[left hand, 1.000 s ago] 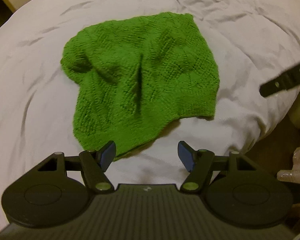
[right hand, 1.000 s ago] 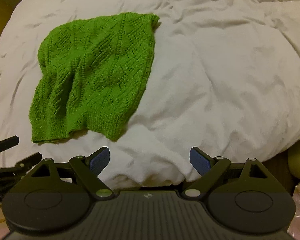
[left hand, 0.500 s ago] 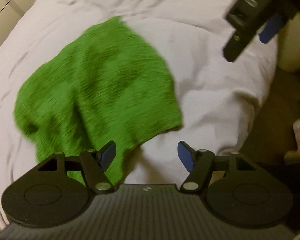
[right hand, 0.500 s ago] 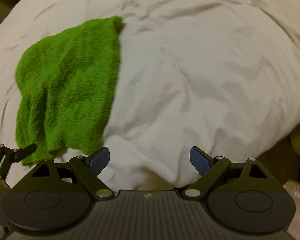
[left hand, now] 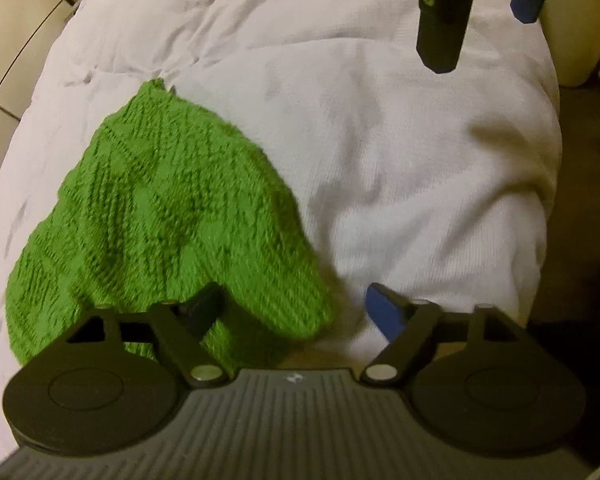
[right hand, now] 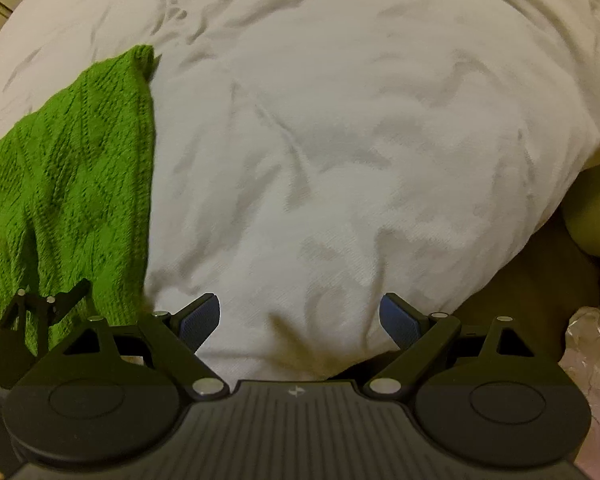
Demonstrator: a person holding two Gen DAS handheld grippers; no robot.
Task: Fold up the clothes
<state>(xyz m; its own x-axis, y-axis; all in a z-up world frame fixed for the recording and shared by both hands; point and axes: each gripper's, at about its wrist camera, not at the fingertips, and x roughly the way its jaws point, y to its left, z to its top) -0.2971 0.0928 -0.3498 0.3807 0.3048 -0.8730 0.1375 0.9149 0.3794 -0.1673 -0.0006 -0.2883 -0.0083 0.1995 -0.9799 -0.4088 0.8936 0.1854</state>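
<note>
A green knitted garment [left hand: 160, 224] lies in a loose fold on a white duvet [left hand: 400, 160]. In the left wrist view my left gripper [left hand: 296, 312] is open, its left finger over the garment's near corner and its right finger over bare duvet. In the right wrist view the garment [right hand: 72, 168] lies at the left. My right gripper [right hand: 300, 318] is open and empty over bare duvet near the bed's front edge. The right gripper's fingers [left hand: 440, 12] show at the top of the left wrist view. The left gripper [right hand: 40, 308] shows at the lower left of the right wrist view.
The duvet's edge drops off at the right to a dark floor [left hand: 580, 240]. A pale cabinet [left hand: 16, 40] stands at the far left. A yellowish-green object [right hand: 596, 216] and crinkled plastic [right hand: 596, 344] sit at the right, off the bed.
Both grippers have shifted right and closer to the bed, so the garment slid left in both views. The right gripper moved up into the top of the left view. Both stay open.
</note>
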